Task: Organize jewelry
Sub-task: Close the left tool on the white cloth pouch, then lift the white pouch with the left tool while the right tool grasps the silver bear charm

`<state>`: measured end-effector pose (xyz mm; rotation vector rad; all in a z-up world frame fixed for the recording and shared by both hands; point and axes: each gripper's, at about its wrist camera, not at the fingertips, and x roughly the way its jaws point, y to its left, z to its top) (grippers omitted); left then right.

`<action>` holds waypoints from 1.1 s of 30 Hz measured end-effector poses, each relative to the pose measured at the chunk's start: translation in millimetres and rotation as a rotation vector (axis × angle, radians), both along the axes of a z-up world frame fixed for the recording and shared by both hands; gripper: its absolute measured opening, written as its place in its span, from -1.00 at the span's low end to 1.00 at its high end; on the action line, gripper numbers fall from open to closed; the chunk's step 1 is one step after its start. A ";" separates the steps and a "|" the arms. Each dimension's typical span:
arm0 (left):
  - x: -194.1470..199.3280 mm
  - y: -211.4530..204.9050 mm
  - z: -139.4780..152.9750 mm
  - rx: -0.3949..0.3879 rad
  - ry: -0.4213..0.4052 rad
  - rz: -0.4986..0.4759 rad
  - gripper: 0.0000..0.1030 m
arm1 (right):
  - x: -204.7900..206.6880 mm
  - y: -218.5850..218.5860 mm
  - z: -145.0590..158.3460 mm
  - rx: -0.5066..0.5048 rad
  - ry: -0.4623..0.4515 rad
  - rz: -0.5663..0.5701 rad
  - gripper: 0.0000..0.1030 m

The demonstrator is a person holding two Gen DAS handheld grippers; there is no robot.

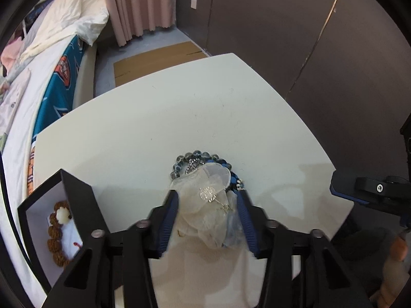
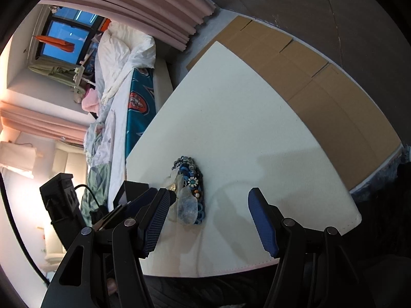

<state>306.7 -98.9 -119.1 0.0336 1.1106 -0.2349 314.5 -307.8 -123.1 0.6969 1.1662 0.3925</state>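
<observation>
Jewelry pile [image 1: 205, 177] of clear grey glass beads, dark blue beads and sheer white organza pouches sits on the white rectangular tabletop [image 1: 159, 128], near its front edge. Left gripper [image 1: 207, 200] points down at it, black arms with blue ribbed pads either side of the translucent white organza pouch [image 1: 208, 205] with a small sparkly silver piece inside; pads sit right at the pouch's sides, jaws narrowed around it, cannot tell if they actually press on it. Grey bead bracelet [image 1: 191, 160] lies just past the fingertips, touching the pouch's far edge. Right gripper [image 2: 212, 200] jaws stand wide apart, nothing between them, only bare tabletop; in the right wrist view the pile lies just beside its left finger [image 2: 156, 220], ahead and to the left, not touching. Black open box with white lining [image 1: 38, 218] sits at the table's left edge, left of the left gripper, holding a brown knobbly seed-bead bracelet [image 1: 56, 233] with one white bead. Bed with white bedding [image 1: 38, 51] beyond the table.
</observation>
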 end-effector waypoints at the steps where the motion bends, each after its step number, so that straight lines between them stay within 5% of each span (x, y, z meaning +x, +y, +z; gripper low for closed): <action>1: 1.2 1.3 -2.5 -0.007 0.008 0.000 -0.67 | 0.5 0.9 -0.7 -0.001 0.002 0.001 0.24; 2: 1.4 3.8 -4.0 -0.022 0.019 0.009 -0.94 | 1.1 2.1 -1.4 -0.003 0.003 0.003 0.24; 4: -2.2 8.8 -0.5 -0.051 0.004 0.013 -1.00 | 2.4 4.7 -2.9 -0.005 0.006 0.009 0.24; 21: -30.1 54.8 61.1 -0.168 -0.135 0.061 -1.00 | 11.7 39.0 -8.5 -0.063 -0.016 0.061 0.23; 33: -44.1 87.2 77.8 -0.190 -0.170 0.111 -1.00 | 27.4 74.3 -23.5 -0.140 -0.024 0.109 -0.40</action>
